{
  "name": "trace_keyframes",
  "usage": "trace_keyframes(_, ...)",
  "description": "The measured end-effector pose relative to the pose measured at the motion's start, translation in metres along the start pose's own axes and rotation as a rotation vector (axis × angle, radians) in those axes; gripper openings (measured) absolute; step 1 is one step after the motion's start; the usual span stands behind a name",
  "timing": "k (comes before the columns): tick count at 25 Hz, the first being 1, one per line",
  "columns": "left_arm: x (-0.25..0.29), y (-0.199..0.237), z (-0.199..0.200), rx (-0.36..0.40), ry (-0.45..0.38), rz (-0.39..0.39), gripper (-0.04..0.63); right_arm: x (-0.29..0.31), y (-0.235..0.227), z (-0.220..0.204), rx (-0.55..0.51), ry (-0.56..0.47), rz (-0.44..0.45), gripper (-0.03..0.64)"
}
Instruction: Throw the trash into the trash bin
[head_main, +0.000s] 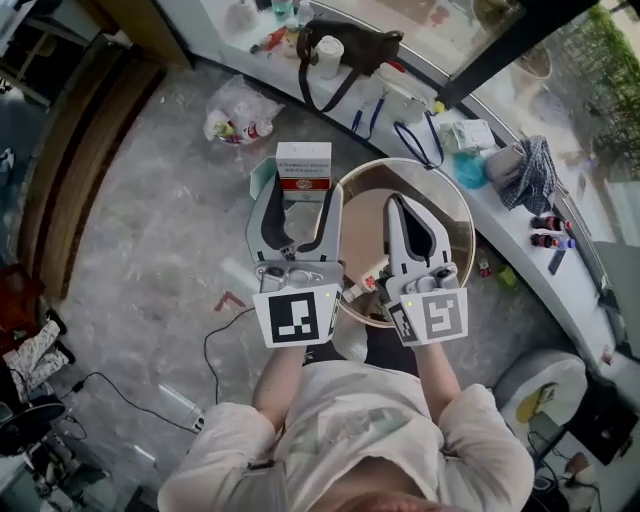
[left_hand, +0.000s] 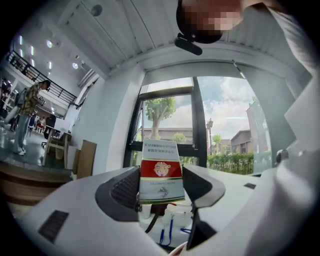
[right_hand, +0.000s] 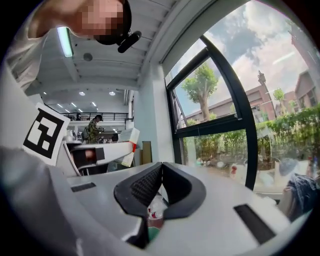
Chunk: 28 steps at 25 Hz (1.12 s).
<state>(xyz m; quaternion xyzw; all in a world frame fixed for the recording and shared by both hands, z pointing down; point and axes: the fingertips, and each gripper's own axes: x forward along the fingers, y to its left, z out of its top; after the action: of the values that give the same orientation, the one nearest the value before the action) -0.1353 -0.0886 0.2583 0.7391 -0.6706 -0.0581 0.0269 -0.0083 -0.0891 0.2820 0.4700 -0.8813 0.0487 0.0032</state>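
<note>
Carton gripped beside the open trash bin

The left claw was clamped on a white-and-red carton, held upright just off the bin's rim at ten o'clock. The right claw was pinched narrow with nothing in it, over the bin's mouth. The round trash bin stood on the floor with a few red-and-white scraps at its bottom. A clear plastic bag of colourful bits lay on the floor, farther off at ten o'clock.

Carton between left tongs — bin below right tongs.
</note>
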Motion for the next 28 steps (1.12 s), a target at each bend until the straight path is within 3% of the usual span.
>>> trace_keyframes(3, 0.004, 0.049, -0.064, -0.002, 0.094, 0.077, 0.275, 0.022, 0.015, -0.05, 0.036, 0.057, 0.039, 0.014)
trace_keyframes(7, -0.002, 0.119, -0.177, -0.069, 0.257, 0.181, 0.275, 0.057, 0.037, -0.138, 0.088, 0.189, 0.087, 0.014)
trace_keyframes(13, 0.011, 0.214, -0.322, -0.044, 0.422, 0.277, 0.276, 0.107, 0.075, -0.215, 0.149, 0.255, 0.112, 0.014)
trace_keyframes(15, 0.012, 0.226, -0.36, -0.076, 0.476, 0.292, 0.276, 0.107, 0.088, -0.232, 0.151, 0.285, 0.127, 0.014)
trace_keyframes(17, 0.009, 0.226, -0.396, -0.16, 0.538, 0.291, 0.276, 0.102, 0.096, -0.243, 0.137, 0.323, 0.142, 0.014)
trace_keyframes(19, 0.011, 0.224, -0.42, -0.202, 0.579, 0.287, 0.276, 0.099, 0.1, -0.248, 0.128, 0.35, 0.153, 0.014)
trace_keyframes(22, 0.02, 0.223, -0.439, -0.163, 0.622, 0.27, 0.276, 0.1, 0.1, -0.252, 0.146, 0.375, 0.167, 0.014)
trace_keyframes(28, 0.026, 0.22, -0.475, -0.19, 0.661, 0.275, 0.276, 0.101, 0.101, -0.259, 0.135, 0.368, 0.18, 0.014)
